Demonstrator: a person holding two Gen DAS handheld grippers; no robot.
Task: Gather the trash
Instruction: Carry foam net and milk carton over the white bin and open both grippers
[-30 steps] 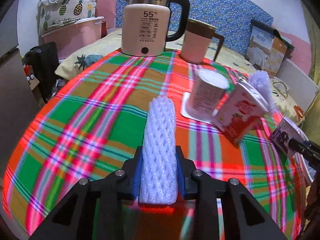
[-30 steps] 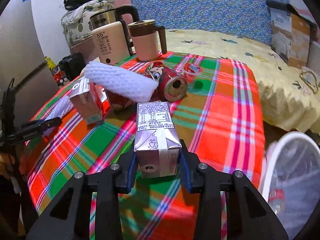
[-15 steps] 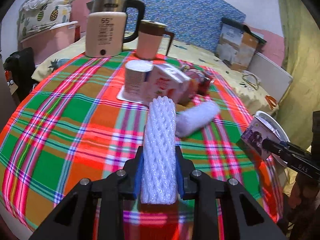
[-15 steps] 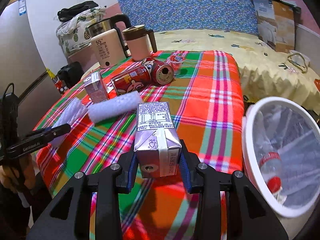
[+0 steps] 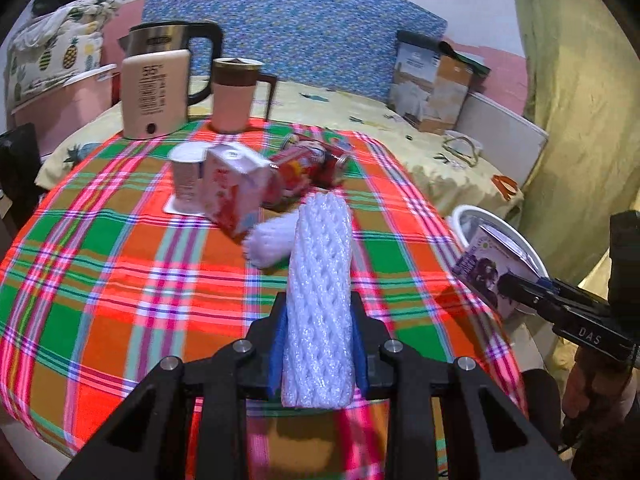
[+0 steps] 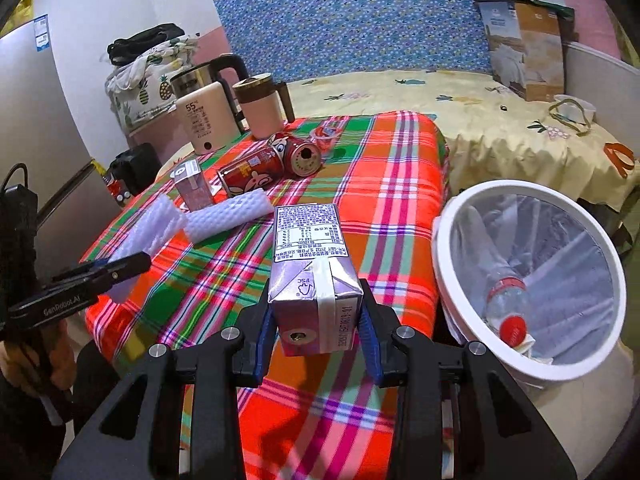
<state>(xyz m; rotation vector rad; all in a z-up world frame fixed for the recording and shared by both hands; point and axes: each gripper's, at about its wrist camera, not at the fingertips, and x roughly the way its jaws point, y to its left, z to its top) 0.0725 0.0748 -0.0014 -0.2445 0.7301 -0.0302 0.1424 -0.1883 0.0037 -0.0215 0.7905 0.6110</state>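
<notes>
My left gripper is shut on a white foam net sleeve, held above the near part of the plaid table. My right gripper is shut on a purple drink carton near the table's right edge, beside a white bin that holds a plastic bottle. The left wrist view shows the right gripper with the purple carton in front of the bin. In the right wrist view the left gripper holds its sleeve at the left.
On the table lie a second foam sleeve, a pink carton, two red cans, a white cup, a kettle and a mug. A bed lies behind.
Both grippers have swung right with their loads. The bin has come into the left wrist view and grown large in the right wrist view. Neither grip has changed.
</notes>
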